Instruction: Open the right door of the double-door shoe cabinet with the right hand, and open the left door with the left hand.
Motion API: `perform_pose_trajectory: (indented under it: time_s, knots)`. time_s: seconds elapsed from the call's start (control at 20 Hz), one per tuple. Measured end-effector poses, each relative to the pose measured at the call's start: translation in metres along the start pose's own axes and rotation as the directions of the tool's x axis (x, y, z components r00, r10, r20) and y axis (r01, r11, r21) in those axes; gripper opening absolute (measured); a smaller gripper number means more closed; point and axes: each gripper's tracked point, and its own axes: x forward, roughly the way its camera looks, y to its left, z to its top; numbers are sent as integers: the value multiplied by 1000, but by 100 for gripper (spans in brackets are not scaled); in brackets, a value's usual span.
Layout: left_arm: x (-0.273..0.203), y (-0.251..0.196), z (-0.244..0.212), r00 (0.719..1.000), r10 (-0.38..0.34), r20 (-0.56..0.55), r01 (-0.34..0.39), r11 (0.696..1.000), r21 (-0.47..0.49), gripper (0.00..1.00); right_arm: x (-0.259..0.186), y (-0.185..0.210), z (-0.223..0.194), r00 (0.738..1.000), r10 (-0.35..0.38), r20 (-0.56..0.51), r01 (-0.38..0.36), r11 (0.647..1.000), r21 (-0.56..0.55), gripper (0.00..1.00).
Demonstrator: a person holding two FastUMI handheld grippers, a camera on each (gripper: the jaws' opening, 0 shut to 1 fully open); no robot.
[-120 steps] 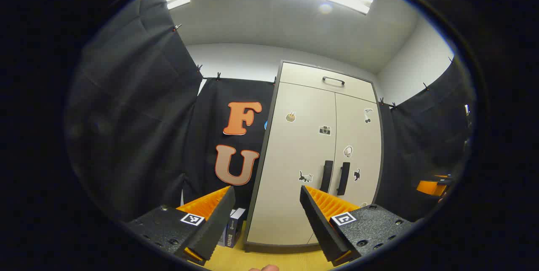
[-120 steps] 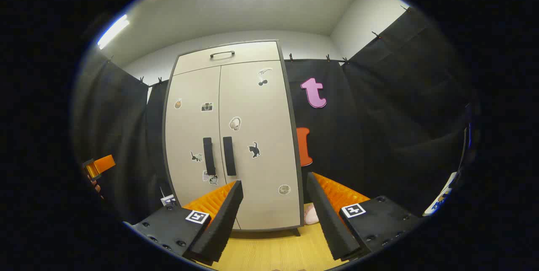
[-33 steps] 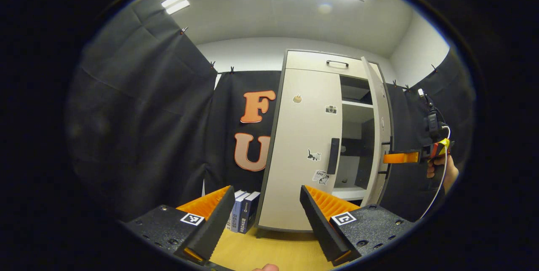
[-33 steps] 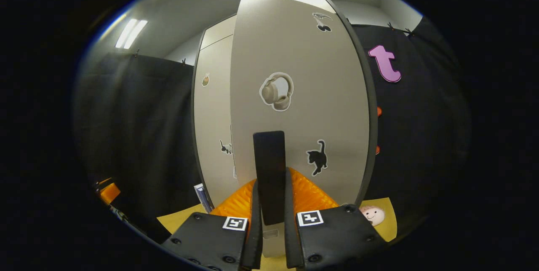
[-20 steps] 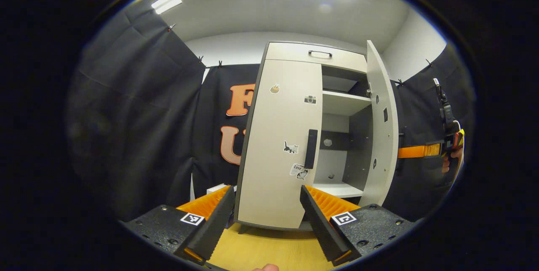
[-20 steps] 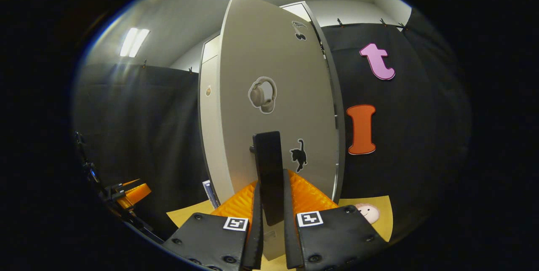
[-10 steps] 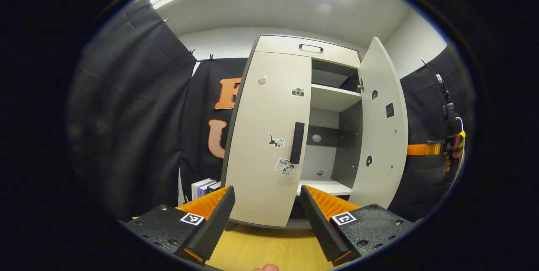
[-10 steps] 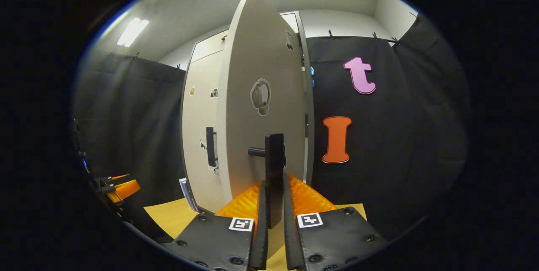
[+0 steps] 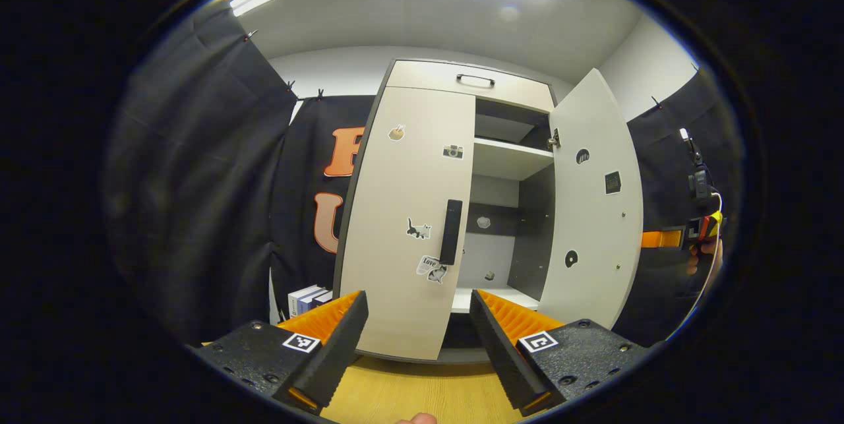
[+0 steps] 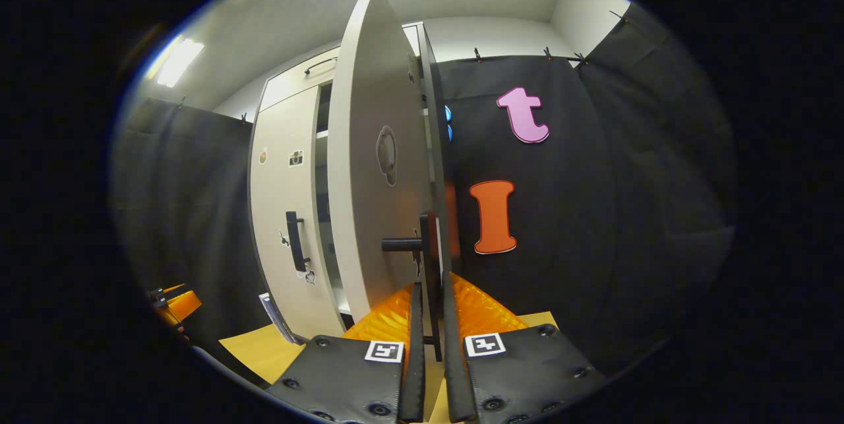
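1. Right gripper view: right tool [image 10: 428, 345] clamped on right door handle [image 10: 432, 259]; right door [image 9: 593, 200] swung wide. Done.
2. Left gripper view: left tool [image 9: 415, 338] spread, empty, near closed left door [image 9: 412, 213]; its handle [image 9: 451, 231] ungrasped. Remaining.

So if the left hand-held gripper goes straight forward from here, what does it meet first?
Probably the closed left door of the shoe cabinet, near its lower inner edge below the handle; depth is hard to judge.
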Motion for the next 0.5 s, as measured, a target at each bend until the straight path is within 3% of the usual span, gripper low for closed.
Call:
perform_pose_trajectory:
  time_s: [0.25,0.5]
  knots:
    - [6,-14,5,999,-42,4,42,999,-35,97,-10,1,-6,1000,16,-15,-15,999,44,21]
    - [30,-23,13,995,-97,-6,97,995,-40,92,-50,-4,1,1000,-22,4,22,1000,-11,21]
